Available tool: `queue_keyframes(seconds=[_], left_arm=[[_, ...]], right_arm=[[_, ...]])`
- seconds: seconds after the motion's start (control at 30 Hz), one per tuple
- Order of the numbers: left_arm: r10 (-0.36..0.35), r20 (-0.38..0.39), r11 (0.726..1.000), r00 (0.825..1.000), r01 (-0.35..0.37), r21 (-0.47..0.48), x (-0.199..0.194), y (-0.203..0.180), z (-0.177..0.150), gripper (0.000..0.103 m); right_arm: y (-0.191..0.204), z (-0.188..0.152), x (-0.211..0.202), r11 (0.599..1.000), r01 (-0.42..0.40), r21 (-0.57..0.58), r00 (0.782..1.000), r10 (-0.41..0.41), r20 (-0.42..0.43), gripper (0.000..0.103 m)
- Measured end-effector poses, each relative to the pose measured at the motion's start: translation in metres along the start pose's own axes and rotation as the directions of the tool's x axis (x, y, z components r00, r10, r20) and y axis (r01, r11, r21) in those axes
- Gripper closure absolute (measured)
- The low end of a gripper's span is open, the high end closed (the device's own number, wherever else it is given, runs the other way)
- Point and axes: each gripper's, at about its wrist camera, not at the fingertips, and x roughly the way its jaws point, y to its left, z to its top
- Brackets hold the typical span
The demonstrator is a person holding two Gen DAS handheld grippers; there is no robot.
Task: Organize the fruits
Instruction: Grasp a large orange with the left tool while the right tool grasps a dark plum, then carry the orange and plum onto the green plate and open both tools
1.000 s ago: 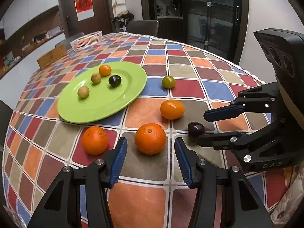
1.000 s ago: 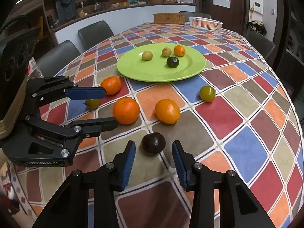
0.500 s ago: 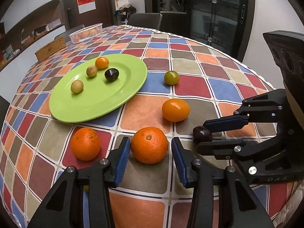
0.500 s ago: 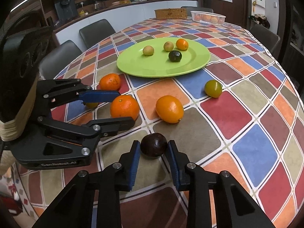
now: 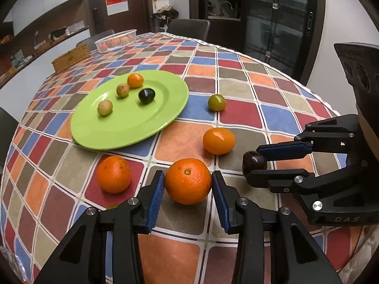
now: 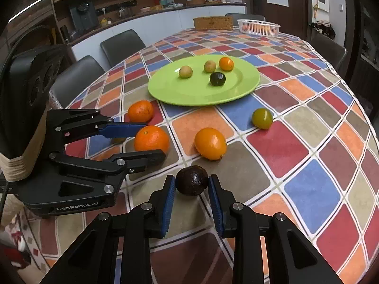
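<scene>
Left wrist view: the left tongs [image 5: 188, 184] are closing on the big orange [image 5: 187, 181], which sits on the bench [image 5: 180, 255] between the blue pads [image 5: 156, 196]; the pads look to be just touching its sides. Just left of it lies a second orange [image 5: 113, 174]. To the right, the right tongs [image 5: 257, 163] are clamped on a dark fruit [image 5: 253, 163], still down on the checked cloth. Beyond that a smooth orange fruit [image 5: 219, 140] lies alone, and farther off a small green fruit [image 5: 216, 102].

Right wrist view: the dark fruit [image 6: 192, 184] sits pinched between both pads [image 6: 169, 201] of the right tongs [image 6: 192, 185], with the left tongs [image 6: 142, 142] at the left around the big orange [image 6: 151, 140].

Farther back, left of centre, the green plate [image 5: 123, 132] carries four small fruits: two tan ones, one dark, one orange. At the far edge of the bench stand a white basket [image 5: 116, 40] and a wicker box [image 5: 71, 56].
</scene>
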Motion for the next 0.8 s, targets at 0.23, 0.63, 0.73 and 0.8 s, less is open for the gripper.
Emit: queue_keyframes(seconds=[0.23, 0.63, 0.73, 0.8], left_arm=[[0.034, 0.043, 0.999, 0.998, -0.033, -0.026, -0.022, -0.003, 0.008, 0.063], [0.084, 0.113, 0.99, 0.99, -0.07, -0.122, -0.048, 0.008, 0.03, 0.063], [0.099, 0.127, 0.988, 0.987, -0.082, -0.132, -0.051, 0.011, 0.037, 0.063], [0.111, 0.133, 0.986, 0.985, -0.093, -0.135, -0.052, 0.013, 0.043, 0.063]], right_arm=[[0.003, 0.008, -0.019, 1.0, 0.0, -0.006, 0.998, 0.0, 0.057, 0.073], [0.003, 0.039, -0.048, 1.0, 0.01, -0.022, 0.982, -0.006, 0.188, 0.073], [0.0, 0.049, -0.052, 1.0, 0.01, -0.023, 0.977, -0.005, 0.212, 0.073], [-0.002, 0.056, -0.054, 1.0, 0.009, -0.023, 0.975, -0.003, 0.223, 0.073]])
